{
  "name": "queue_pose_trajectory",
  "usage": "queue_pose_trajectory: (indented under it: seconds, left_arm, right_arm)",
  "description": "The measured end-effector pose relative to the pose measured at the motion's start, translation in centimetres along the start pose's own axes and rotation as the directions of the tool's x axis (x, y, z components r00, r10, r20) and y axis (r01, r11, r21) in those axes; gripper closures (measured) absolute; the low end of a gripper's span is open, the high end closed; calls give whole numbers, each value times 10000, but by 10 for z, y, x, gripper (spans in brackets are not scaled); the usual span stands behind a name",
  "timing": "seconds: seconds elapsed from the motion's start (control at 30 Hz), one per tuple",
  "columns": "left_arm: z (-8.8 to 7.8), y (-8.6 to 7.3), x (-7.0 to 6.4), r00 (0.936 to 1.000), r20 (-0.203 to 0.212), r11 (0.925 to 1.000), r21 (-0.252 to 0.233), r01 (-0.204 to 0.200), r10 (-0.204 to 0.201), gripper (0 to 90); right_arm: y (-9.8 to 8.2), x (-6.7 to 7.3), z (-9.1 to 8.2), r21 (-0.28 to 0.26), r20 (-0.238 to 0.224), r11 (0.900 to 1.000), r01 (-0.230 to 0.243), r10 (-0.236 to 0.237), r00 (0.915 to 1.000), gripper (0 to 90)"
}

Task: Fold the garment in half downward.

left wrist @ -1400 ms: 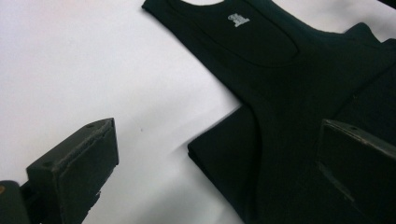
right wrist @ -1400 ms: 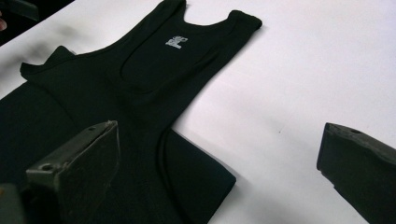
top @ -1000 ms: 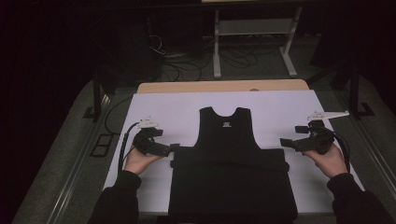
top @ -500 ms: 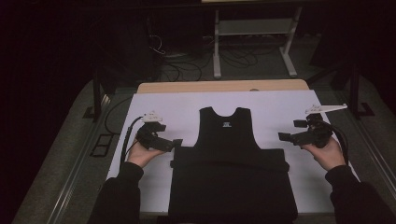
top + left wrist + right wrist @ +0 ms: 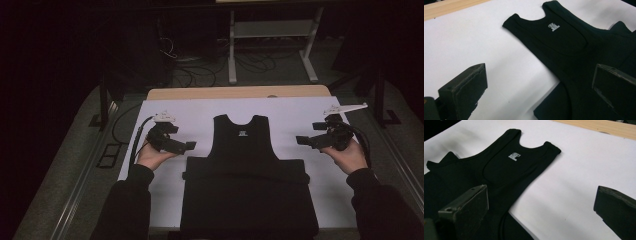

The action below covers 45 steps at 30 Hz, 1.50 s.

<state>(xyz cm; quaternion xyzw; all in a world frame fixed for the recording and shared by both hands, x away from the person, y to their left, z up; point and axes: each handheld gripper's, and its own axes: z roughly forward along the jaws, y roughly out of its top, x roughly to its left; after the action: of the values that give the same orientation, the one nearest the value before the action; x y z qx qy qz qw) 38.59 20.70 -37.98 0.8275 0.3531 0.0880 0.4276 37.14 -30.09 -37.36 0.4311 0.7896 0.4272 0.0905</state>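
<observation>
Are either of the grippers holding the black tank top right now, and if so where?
No. Both the left gripper and right gripper are open, beside the tank top, gripping nothing.

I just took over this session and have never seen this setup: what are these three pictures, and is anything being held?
No robot here: a person holds a hand-held gripper in each hand. The high view looks down on the table: the left hand-held gripper and the right hand-held gripper flank a black tank top, laid flat on a white sheet with its lower part folded up. The other two pictures come from cameras riding on each gripper, looking along its two black jaws. In both, the jaws stand wide apart over the sheet, holding nothing.
</observation>
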Motion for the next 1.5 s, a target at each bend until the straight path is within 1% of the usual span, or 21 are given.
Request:
queue_pose_trajectory:
  seconds: [0.13,0.33,0.4,0.5,0.6,0.77,0.87,0.93,1.03,1.1,1.17,1.2,1.3,1.37,1.4,1.5]
  left_arm:
    - [4,4,3,10000,-9,9999,87,-95,95,0]
    - [7,12,9,10000,-29,10000,-1,72,-72,0]
    - [8,14,11,10000,-35,10000,54,74,-74,0]
    - [11,16,14,9999,7,9999,7,160,-160,0]
    - [14,17,15,9997,113,9996,-206,208,-206,0]
    - [24,16,18,9995,124,9995,-65,306,-306,0]
    - [31,17,20,9994,116,9995,56,320,-321,0]
    - [35,18,21,9991,158,9992,73,385,-386,0]
    - [40,19,22,9994,109,9992,197,338,-340,0]
    - [43,22,23,9998,16,9991,357,222,-222,0]
    - [46,24,24,9996,2,9992,295,281,-282,0]
    - [47,26,25,9997,16,9991,351,225,-226,0]
    - [52,32,26,9995,35,9992,283,298,-299,0]
    - [54,35,28,9997,37,9992,331,225,-226,0]
    - [56,37,28,9995,53,9992,255,301,-302,0]
    - [61,41,29,9996,42,9993,242,286,-287,0]
  right_arm:
    - [5,-3,3,93,51,10000,3,-4,10000,0]
    - [11,-10,7,54,76,9999,-133,133,9999,0]
    - [11,-12,9,118,78,9997,-208,207,9998,0]
    - [11,-16,13,137,96,9995,-272,271,9996,0]
    - [10,-19,18,141,59,9993,-341,340,9994,0]
    - [11,-22,27,279,34,9990,-362,361,9993,0]
    - [13,-23,32,269,12,9987,-439,439,9990,0]
    - [16,-22,36,311,-16,9988,-387,388,9992,0]
    - [21,-21,41,284,-54,9992,-289,291,9996,0]
    - [24,-21,44,314,-82,9993,-222,224,9997,0]
    - [26,-22,47,344,-64,9992,-219,221,9997,0]
    - [28,-23,48,350,-80,9992,-166,169,9998,0]
    - [31,-25,51,395,-42,9990,-214,215,9998,0]
    - [32,-26,54,442,-32,9988,-230,232,9997,0]
    - [33,-26,55,479,-24,9986,-214,215,9998,0]
    - [35,-28,58,533,-11,9983,-232,233,9997,0]
